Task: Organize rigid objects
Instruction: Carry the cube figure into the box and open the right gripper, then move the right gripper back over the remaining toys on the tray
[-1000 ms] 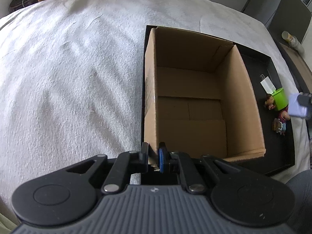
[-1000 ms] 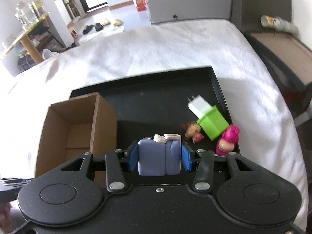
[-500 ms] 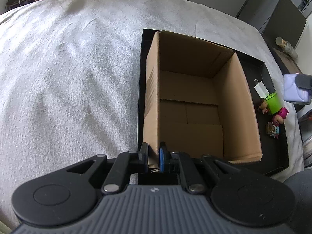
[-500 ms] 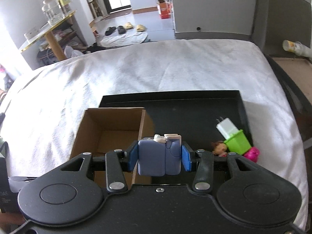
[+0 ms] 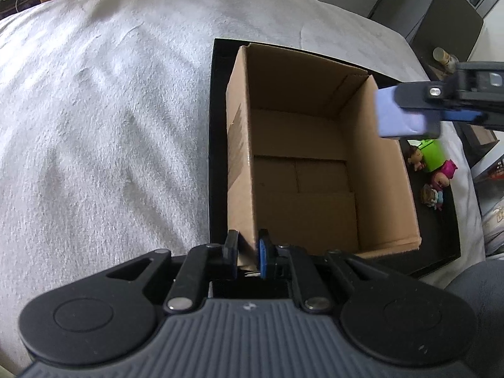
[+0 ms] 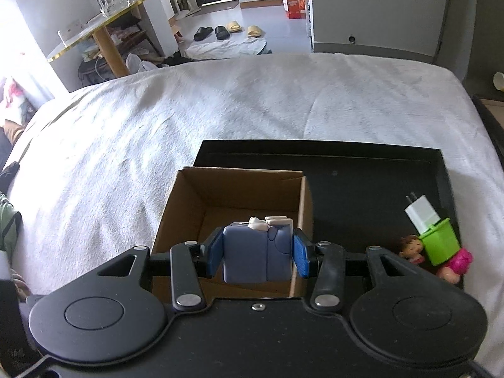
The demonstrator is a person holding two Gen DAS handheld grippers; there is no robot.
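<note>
An open, empty cardboard box (image 5: 315, 157) stands on a black tray (image 5: 217, 126) on the white bed; it also shows in the right wrist view (image 6: 239, 189). My left gripper (image 5: 249, 253) is shut on the box's near wall at its left corner. My right gripper (image 6: 256, 252) is shut on a lavender-blue block (image 6: 255, 252) and holds it above the box's right rim, as seen in the left wrist view (image 5: 406, 111). A white charger (image 6: 420, 212), a green cube (image 6: 439, 244) and small dolls (image 5: 436, 186) lie on the tray right of the box.
The white bedspread (image 5: 110, 126) spreads left of and beyond the tray. A dark side table with a bottle (image 5: 444, 58) stands at the right. A gold-edged table (image 6: 94, 31) and slippers (image 6: 226, 30) are on the floor beyond the bed.
My right gripper has carried the lavender-blue block left, from over the toys to above the box's right rim. My left gripper stays clamped on the box wall.
</note>
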